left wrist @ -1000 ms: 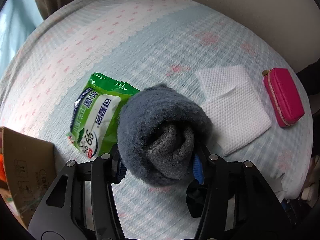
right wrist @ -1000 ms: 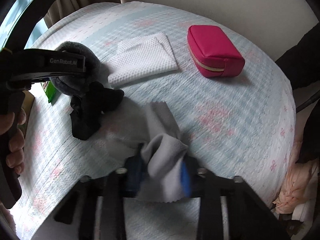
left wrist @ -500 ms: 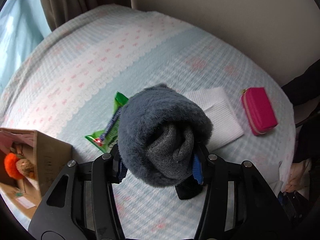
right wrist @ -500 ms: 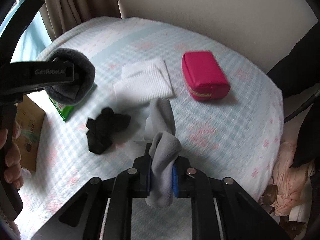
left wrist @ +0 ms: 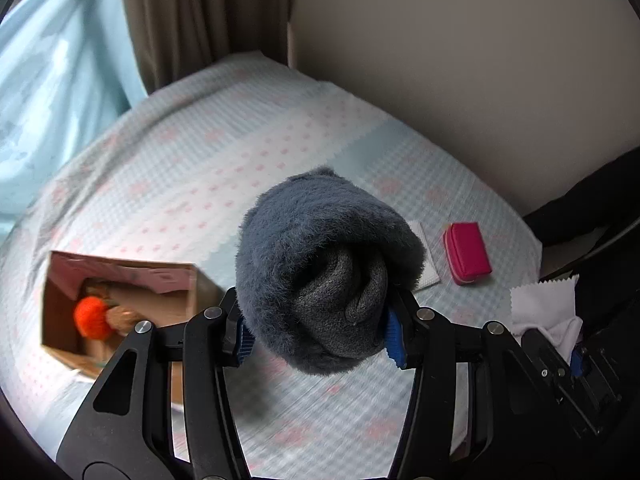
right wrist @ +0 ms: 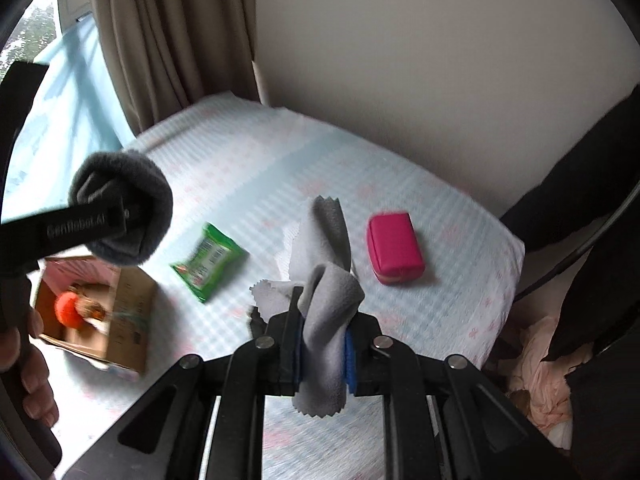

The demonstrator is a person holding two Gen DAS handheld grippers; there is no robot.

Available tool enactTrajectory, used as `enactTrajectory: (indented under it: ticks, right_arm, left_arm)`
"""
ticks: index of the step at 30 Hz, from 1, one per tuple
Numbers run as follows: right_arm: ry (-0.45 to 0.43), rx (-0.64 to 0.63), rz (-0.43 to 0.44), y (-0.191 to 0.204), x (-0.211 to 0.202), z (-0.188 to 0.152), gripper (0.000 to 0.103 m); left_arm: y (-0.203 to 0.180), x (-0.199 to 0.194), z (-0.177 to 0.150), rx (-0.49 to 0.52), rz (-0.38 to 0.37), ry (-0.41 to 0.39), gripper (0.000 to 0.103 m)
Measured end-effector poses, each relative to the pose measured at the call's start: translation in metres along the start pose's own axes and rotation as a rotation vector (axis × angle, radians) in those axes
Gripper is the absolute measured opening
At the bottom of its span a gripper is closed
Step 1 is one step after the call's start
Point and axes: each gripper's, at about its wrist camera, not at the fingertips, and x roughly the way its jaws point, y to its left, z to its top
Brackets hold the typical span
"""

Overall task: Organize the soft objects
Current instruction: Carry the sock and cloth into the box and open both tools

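My left gripper (left wrist: 318, 336) is shut on a rolled fuzzy grey-blue sock bundle (left wrist: 324, 268) and holds it high above the bed; the bundle also shows in the right wrist view (right wrist: 124, 220). My right gripper (right wrist: 323, 348) is shut on a light grey cloth (right wrist: 326, 300) that hangs from the jaws, lifted off the bed; it also shows in the left wrist view (left wrist: 544, 312). An open cardboard box (left wrist: 116, 308) with an orange plush inside (left wrist: 92, 318) sits on the bed at lower left, also in the right wrist view (right wrist: 96, 312).
A pink zip pouch (right wrist: 394, 250) and a green wipes pack (right wrist: 208, 262) lie on the checked bedspread (right wrist: 240, 176). A white textured cloth (left wrist: 426, 264) is mostly hidden behind the sock. Curtains (right wrist: 160, 40) and wall stand behind. A hand (right wrist: 28, 360) grips the left tool.
Both grippers have risen well above the bed with their loads. The left view has swung so the box is now in sight; the black item is hidden.
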Motion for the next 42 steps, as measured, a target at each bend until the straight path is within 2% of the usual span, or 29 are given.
enactTrajectory:
  ticks: [7, 10, 18, 24, 29, 36, 42]
  right_arm:
    - [-0.048, -0.056, 0.064, 0.062, -0.059, 0.020, 0.015]
    - [-0.060, -0.082, 0.103, 0.094, -0.074, 0.026, 0.015]
    - [-0.032, -0.163, 0.212, 0.191, -0.083, 0.028, 0.015]
    - [0.033, -0.214, 0.301, 0.259, -0.059, 0.028, 0.015]
    - [0.100, -0.261, 0.341, 0.296, -0.028, 0.024, 0.015]
    - [0.225, -0.291, 0.342, 0.333, 0.029, 0.017, 0.015]
    - [0.318, -0.310, 0.319, 0.351, 0.087, 0.010, 0.015]
  left_arm:
    - [0.063, -0.079, 0.003, -0.061, 0.030, -0.056, 0.047]
    - [0.104, -0.106, -0.002, -0.104, 0.050, -0.071, 0.047]
    - [0.214, -0.136, -0.024, -0.170, 0.153, -0.064, 0.047]
    - [0.295, -0.127, -0.042, -0.262, 0.226, -0.016, 0.047]
    - [0.340, -0.106, -0.061, -0.318, 0.261, 0.048, 0.047]
    - [0.373, -0.058, -0.082, -0.368, 0.266, 0.153, 0.047]
    - [0.383, 0.002, -0.074, -0.368, 0.245, 0.233, 0.047]
